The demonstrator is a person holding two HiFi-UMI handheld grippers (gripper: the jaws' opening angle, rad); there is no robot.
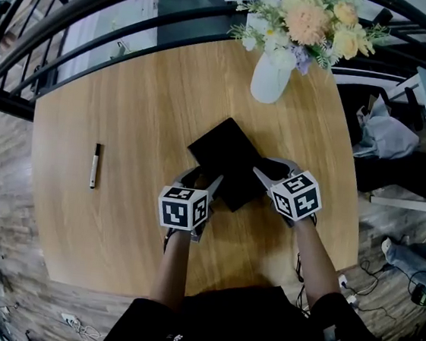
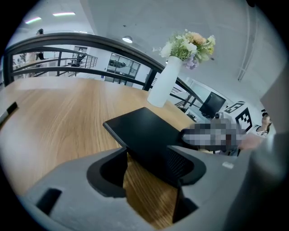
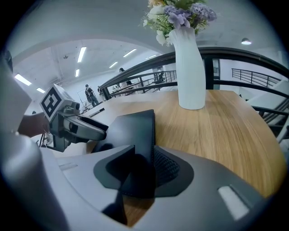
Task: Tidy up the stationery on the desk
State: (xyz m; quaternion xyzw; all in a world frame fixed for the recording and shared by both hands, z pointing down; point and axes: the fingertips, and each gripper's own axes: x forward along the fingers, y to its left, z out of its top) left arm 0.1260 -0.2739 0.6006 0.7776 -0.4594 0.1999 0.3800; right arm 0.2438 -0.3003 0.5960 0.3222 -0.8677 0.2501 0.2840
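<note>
Nearest the person, at the 6 o'clock side of the round, light-brown wooden table (image 1: 114,231), both tools meet over one thing. The left gripper (image 1: 206,179) has its jaws spread wide. Bare wood shows between them, and only the pad on its 3 o'clock side touches a corner of the thin, flat, black rectangular notebook (image 1: 226,158). The right gripper (image 1: 268,172) comes in from the 4 o'clock side, and its jaws are closed onto the notebook's edge, which fills the gap between the pads. The notebook sits at about the table's centre, turned diamond-wise, its gripped end tilted up off the wood with shadow beneath it.

Well apart from it, towards 9 o'clock, a slim black pen with a pale end (image 1: 95,165) lies alone on the wood, pointing 12 to 6. Farther off, at the table's 1 o'clock edge, a white ribbed ceramic vase (image 1: 271,77) stands upright, holding peach, yellow, white and lilac flowers (image 1: 310,20). Beyond it curves a black metal railing (image 1: 101,8).
</note>
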